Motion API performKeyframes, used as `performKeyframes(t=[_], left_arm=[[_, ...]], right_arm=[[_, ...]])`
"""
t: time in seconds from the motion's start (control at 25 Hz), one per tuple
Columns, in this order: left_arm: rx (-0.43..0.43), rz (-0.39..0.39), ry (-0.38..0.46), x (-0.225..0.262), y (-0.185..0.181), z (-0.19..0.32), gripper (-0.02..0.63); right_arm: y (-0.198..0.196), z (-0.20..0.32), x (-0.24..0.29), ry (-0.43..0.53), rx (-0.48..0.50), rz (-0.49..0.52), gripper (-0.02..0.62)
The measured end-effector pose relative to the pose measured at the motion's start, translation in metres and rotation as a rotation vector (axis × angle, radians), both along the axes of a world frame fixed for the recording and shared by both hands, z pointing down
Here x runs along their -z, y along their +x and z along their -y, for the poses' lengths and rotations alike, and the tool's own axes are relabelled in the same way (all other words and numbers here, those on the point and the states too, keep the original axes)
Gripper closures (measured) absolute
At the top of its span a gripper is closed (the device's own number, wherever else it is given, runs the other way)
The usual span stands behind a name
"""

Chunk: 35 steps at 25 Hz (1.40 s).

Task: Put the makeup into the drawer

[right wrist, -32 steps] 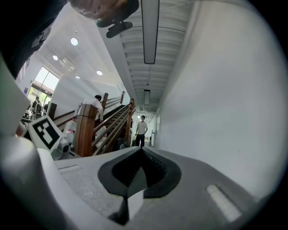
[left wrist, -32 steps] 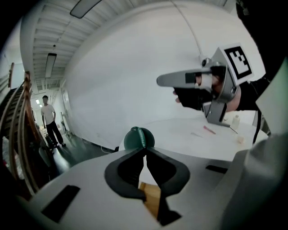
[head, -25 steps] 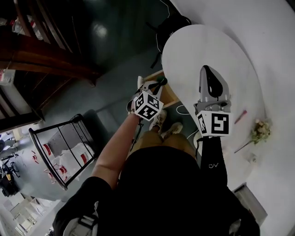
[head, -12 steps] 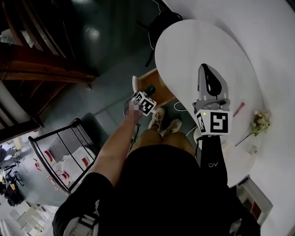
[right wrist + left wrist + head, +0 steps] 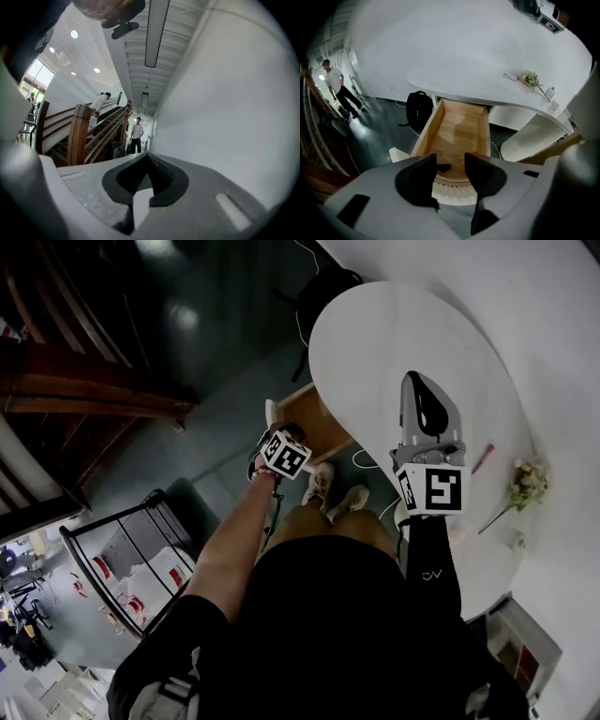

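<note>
As judged from open drawer [image 5: 461,129]: one dark makeup piece [image 5: 443,167] lying inside, loose beneath left gripper [image 5: 451,161], jaws just sprung apart, gripping nothing. Right gripper [image 5: 146,173] clenched, empty. Seemingly outstanding: pink stick [image 5: 484,458] on table [image 5: 394,343].

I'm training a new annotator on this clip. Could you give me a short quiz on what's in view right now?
1. True or false: the drawer under the table stands open.
2. The jaws of the left hand-held gripper are: A) apart, B) shut on a brush, C) shut and empty.
3. What lies on the table near the pink stick?
Key:
1. True.
2. A. They have just been opening and press on nothing. A small dark item in the drawer shows through the gap.
3. Flowers.
</note>
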<state>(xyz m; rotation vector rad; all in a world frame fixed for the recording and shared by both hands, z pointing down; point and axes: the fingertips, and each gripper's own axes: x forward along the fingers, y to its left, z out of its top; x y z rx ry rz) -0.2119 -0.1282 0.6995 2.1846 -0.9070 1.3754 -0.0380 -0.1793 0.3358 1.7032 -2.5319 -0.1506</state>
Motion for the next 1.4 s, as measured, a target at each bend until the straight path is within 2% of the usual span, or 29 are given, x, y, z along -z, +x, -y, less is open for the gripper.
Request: performKeyframes(t=[0.12,0.36,0.72,0.8,0.88,1.04,1.24,1.4], left_arm=[[0.024,-0.035,0.059,0.021,0.003,0.011,0.419],[-0.005,-0.182,0.293,0.126,0.047,0.047,0.419],[-0.136,-0.436,0.659,0.319,0.125,0.067,0.419],[-0.172,-0.48,0.712,0.349,0.139,0.064,0.419],[-0.199,-0.493,0.717,0.357,0.152,0.063,0.419],[-0.233,-0.544,0.672,0.355,0.181,0.055,0.419],[-0.368,-0.598,0.617,0.357,0.247,0.03,0.419],[-0.438,-0.657,0.575,0.36,0.289,0.014,0.419]], right_arm=[[0.006,-0.003,0.002,0.003,-0.019,-0.002,0.591],[0.029,-0.014,0.015,0.035,-0.075,-0.004,0.591],[0.076,-0.04,0.044,0.106,-0.18,0.002,0.591],[0.086,-0.045,0.05,0.116,-0.202,0.002,0.591],[0.097,-0.049,0.051,0.118,-0.222,0.001,0.591],[0.117,-0.058,0.052,0.12,-0.258,0.002,0.591],[0.163,-0.084,0.053,0.114,-0.363,0.008,0.591],[0.197,-0.106,0.052,0.107,-0.45,0.004,0.591]])
